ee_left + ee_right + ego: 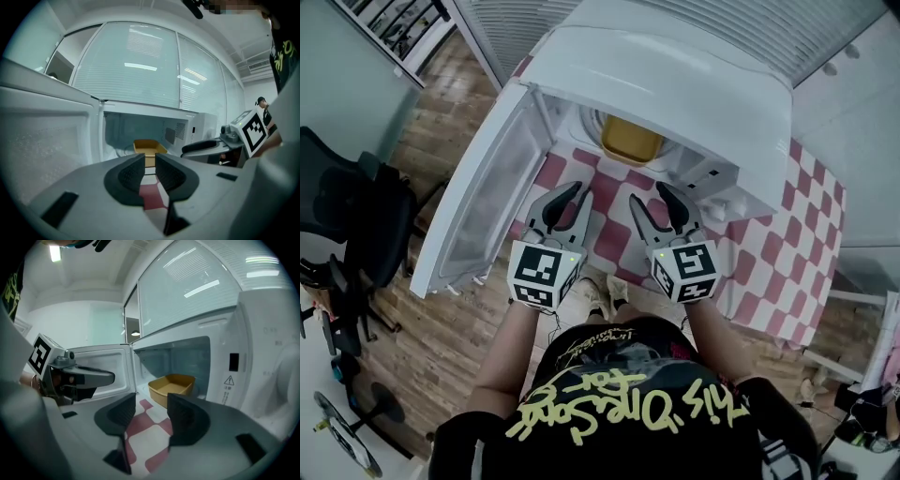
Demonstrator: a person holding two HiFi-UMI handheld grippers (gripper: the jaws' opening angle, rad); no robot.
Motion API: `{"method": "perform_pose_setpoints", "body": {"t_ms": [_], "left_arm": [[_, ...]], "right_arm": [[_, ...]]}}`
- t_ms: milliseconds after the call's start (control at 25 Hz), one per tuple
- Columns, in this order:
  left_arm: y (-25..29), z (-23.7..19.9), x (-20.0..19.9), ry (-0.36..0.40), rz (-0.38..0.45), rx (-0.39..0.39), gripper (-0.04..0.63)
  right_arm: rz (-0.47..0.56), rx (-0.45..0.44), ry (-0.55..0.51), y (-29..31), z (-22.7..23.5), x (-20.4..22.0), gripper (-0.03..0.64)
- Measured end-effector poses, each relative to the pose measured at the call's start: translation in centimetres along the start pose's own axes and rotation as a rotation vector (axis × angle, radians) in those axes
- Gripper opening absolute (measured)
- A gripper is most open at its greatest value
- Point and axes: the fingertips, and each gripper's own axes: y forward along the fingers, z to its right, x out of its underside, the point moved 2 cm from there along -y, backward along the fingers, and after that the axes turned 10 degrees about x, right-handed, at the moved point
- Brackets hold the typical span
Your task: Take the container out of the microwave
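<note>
Your left gripper (pixel 581 195) is barely parted, the right gripper (pixel 648 195) wide, both empty, so you may shove the container (pixel 630 141) deeper into the microwave (pixel 675 84).

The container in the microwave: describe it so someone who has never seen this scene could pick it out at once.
Find the white microwave standing on the red-and-white checked tablecloth, its door swung open to the left. Inside its cavity sits the container, a shallow open-topped tub. It is mustard yellow, the only coloured thing in that white interior.
</note>
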Motion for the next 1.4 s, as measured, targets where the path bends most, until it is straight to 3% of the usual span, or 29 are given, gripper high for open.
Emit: {"method": "perform_pose_setpoints", "body": {"t_ms": [320,600,1040,1400], "left_arm": [[2.1,-1.2,0.7,0.061,-0.025,0.068,0.131],[3.8,-2.1,1.3,0.026,-0.012,0.128,0.186],[6.7,-4.0,2.8,-0.001,-0.059,0.175,0.239],[8.5,-4.9,4.0,0.039,-0.118,0.200,0.262]], "right_arm": [[-0.026,0.051,0.006,2.0,1.1,0.7,0.219],[-0.050,0.070,0.004,3.6,1.5,1.6,0.225],[-0.074,0.079,0.018,5.5,2.1,2.4,0.231],[-0.098,0.098,0.003,6.8,2.6,2.6,0.235]]}}
